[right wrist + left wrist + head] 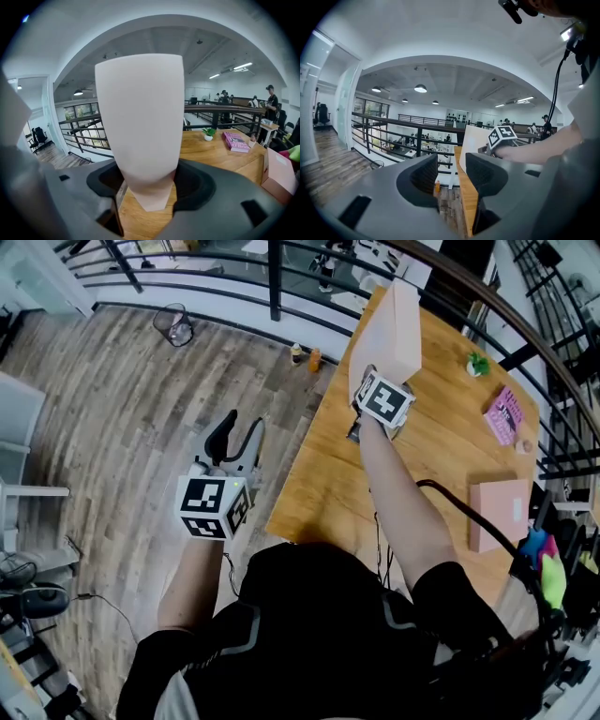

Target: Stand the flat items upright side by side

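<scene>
My right gripper [373, 382] is shut on a pale pink flat box [398, 329] and holds it on end over the far left part of the wooden table [323, 474]. In the right gripper view the box [140, 122] fills the gap between the jaws of the right gripper [150, 183], lower corner pointing down. A second pink box [499, 512] lies flat at the table's right edge. A pink book [506, 415] lies flat further back. My left gripper [237, 439] hangs open and empty over the floor, left of the table; its own view shows the left gripper [451, 176] with nothing between the jaws.
A small potted plant [478, 363] stands at the table's far side. A black railing [272, 282] runs behind the table, with two small bottles [305, 356] and a wire basket [175, 326] on the floor near it. Bright items [544, 563] and a cable [469, 512] sit at the right.
</scene>
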`<state>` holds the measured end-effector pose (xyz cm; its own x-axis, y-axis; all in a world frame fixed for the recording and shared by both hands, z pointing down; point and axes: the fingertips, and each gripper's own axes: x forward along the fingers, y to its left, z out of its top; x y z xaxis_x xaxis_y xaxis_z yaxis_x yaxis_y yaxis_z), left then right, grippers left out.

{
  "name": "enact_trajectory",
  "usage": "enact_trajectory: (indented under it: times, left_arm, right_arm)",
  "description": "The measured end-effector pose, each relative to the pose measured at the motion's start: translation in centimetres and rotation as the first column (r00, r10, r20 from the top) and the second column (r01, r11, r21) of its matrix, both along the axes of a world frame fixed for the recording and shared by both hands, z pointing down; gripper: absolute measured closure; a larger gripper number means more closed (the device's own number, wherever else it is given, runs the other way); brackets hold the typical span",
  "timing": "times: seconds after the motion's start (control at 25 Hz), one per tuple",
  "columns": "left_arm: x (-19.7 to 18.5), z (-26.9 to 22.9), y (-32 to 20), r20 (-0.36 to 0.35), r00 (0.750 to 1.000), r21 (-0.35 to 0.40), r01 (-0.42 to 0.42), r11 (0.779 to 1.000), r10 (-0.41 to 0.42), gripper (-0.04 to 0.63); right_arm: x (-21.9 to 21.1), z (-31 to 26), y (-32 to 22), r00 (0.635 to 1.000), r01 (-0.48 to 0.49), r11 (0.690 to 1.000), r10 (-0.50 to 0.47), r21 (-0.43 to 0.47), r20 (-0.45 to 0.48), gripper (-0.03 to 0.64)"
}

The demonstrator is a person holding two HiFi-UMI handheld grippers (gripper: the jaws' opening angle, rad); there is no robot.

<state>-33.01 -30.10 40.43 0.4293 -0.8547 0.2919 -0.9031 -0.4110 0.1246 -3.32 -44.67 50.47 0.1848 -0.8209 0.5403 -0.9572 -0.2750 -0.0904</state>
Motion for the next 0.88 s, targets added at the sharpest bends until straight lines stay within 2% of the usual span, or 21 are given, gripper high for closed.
enact_trajectory:
  times: [0.32, 0.56, 0.72, 0.88]
  left_arm:
    - [-1.9, -0.1, 0.7, -0.003, 0.999, 0.0, 0.044, 0.999, -0.044, 0.391]
    - [-2.6, -1.2, 0.9, -0.013, 0.998, 0.017, 0.061, 0.998, -0.061, 0.391]
    - [-3.2, -2.0, 1.2, -0.052, 0.994, 0.025, 0.098, 0.995, -0.097, 0.391]
    - [-3.3, -2.6, 1.8, -0.046, 0.994, 0.04, 0.1, 0.994, -0.098, 0.391]
  right_arm:
    - [-1.2, -0.1, -2.0, 0.997, -0.079, 0.997, 0.078, 0.009, 0.027, 0.305]
    - [-2.0, -0.4, -3.4, 0.995, -0.098, 0.995, 0.098, 0.005, 0.002, 0.302]
    - [-2.5, -0.2, -4.2, 0.991, -0.128, 0.991, 0.129, -0.023, 0.03, 0.299]
    - [-2.9, 0.0, -4.6, 0.988, -0.137, 0.99, 0.138, -0.017, 0.076, 0.295]
